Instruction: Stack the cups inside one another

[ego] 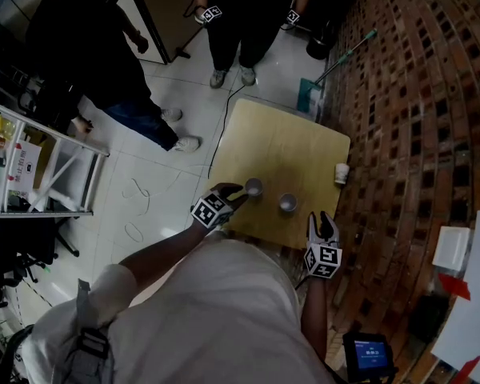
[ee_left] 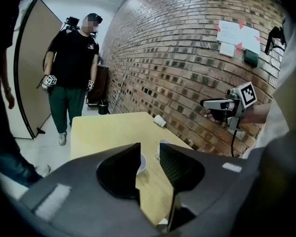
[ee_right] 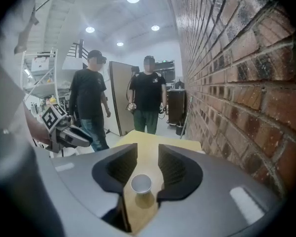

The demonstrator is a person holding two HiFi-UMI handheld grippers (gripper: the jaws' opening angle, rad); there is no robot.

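Pale cup [ego: 254, 187] upright mid-worktop [ego: 288, 146], twin cup [ego: 287, 203] just beside. Third cup [ego: 342, 174] on its side near brick wall [ego: 416, 94]. Left hand-held gripper [ee_left: 149, 154] gapes by the first, right hand-held gripper [ee_right: 148, 154] gapes toward the twin, neither gripping.

Head view steeply down, all share table [ego: 292, 146]

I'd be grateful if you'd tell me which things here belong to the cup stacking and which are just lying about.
Job in hand: left cup, middle cup, cup near the brick wall, left gripper, right gripper, wooden table.

Lying about: mop or broom, white shelf rack, papers on the wall.
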